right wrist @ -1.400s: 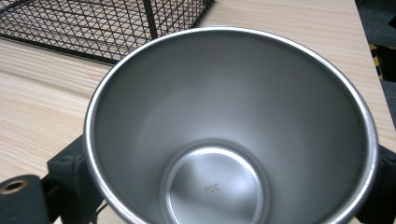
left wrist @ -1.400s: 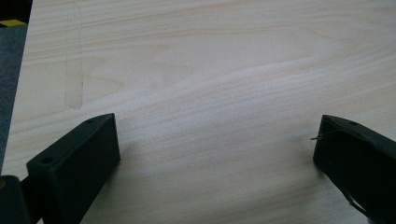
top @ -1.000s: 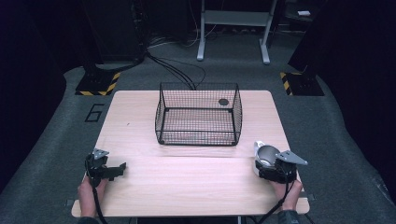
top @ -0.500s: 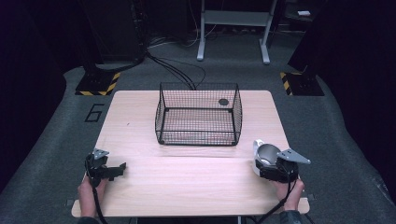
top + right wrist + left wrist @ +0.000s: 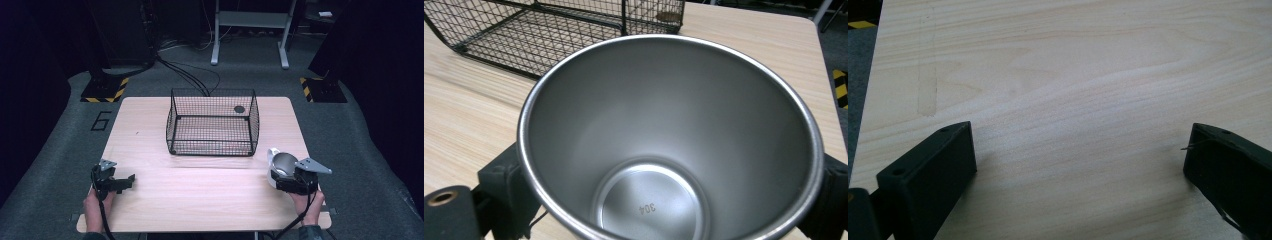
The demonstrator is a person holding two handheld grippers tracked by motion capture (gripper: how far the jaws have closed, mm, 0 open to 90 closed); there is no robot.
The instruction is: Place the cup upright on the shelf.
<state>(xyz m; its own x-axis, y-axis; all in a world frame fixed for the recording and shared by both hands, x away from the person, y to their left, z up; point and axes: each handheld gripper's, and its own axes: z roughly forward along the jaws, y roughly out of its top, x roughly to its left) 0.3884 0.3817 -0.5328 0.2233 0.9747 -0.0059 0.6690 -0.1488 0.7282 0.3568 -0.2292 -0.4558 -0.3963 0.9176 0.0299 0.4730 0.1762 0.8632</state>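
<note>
Near the table's (image 5: 210,200) right front corner, the right gripper (image 5: 292,181) clamps a steel cup (image 5: 669,135). The left gripper (image 5: 112,182) gapes empty. The smooth cup could slip toward the basket (image 5: 212,122).

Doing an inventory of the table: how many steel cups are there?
1. The steel cup is held between the jaws of the right hand-held gripper, near the table's right front, just in front of the wire basket. The basket looks empty of cups.

wire basket (image 5: 212,122) mid-table | right gripper (image 5: 289,176) holds steel cup (image 5: 281,162) | left gripper (image 5: 122,181) open, empty
</note>
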